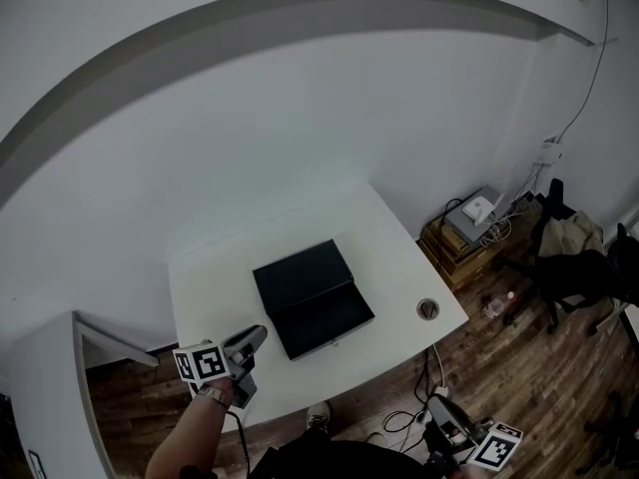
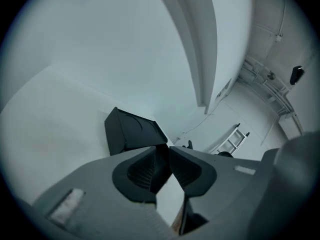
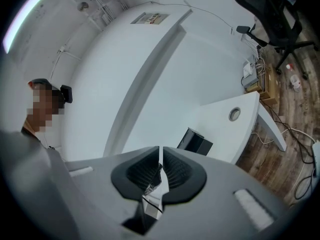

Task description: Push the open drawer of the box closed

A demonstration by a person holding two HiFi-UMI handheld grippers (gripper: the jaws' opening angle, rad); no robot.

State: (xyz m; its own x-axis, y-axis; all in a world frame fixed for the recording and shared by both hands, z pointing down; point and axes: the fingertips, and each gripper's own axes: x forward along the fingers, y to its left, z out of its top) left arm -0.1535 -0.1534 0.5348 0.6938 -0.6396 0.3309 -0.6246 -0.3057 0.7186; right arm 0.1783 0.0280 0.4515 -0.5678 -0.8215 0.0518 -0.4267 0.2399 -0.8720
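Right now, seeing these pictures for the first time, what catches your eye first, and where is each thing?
A black box stands out in the middle of the white table, its drawer pulled open toward the person. The left gripper hovers over the table's near left corner, pointing at the box; the right gripper hangs low beyond the near right edge, above the wooden floor.

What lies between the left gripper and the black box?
Only bare white tabletop separates the left gripper from the box, clearest in the head view.
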